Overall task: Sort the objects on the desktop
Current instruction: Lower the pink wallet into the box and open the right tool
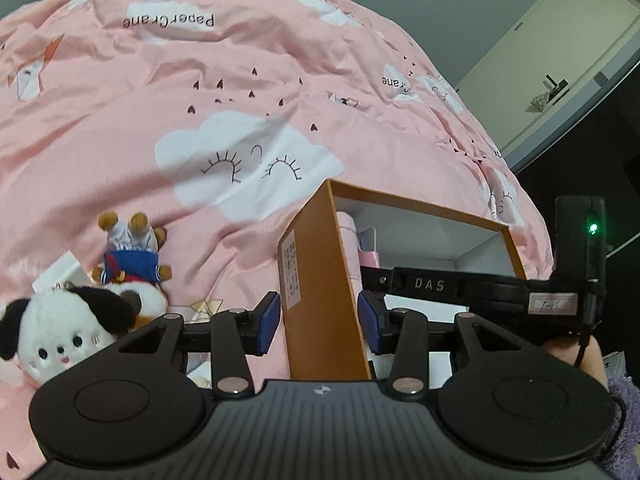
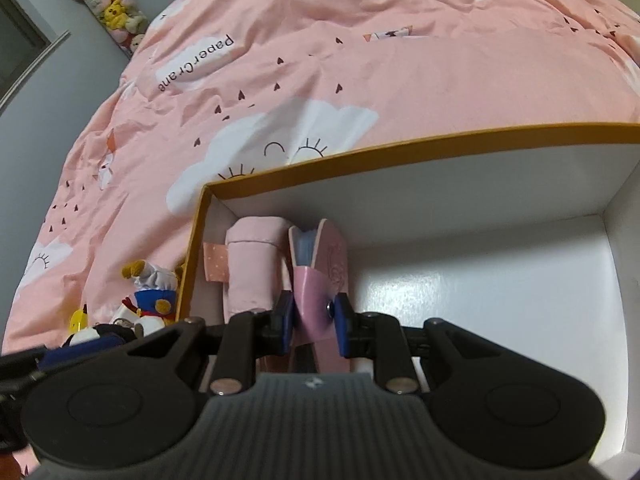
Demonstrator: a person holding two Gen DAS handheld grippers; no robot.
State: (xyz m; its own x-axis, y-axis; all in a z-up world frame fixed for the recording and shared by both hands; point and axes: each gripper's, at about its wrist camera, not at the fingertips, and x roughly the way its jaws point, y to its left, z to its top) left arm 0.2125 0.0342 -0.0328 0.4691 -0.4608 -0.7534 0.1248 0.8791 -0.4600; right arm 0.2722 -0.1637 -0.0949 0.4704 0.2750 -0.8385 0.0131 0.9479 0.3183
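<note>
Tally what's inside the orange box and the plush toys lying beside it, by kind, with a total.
Pink notebooks, in the orange box: 1, the pink notebook, held by the right claw
Pink folded umbrellas, in the box: 1, the pink umbrella
Plush toys on the bedspread: 2, the black-and-white puppy plush and the sailor bear plush
Total: 4

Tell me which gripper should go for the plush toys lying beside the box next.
Left. The left gripper is open astride the orange box wall, toys just to its left. The right gripper is shut on the pink notebook inside the box.
</note>
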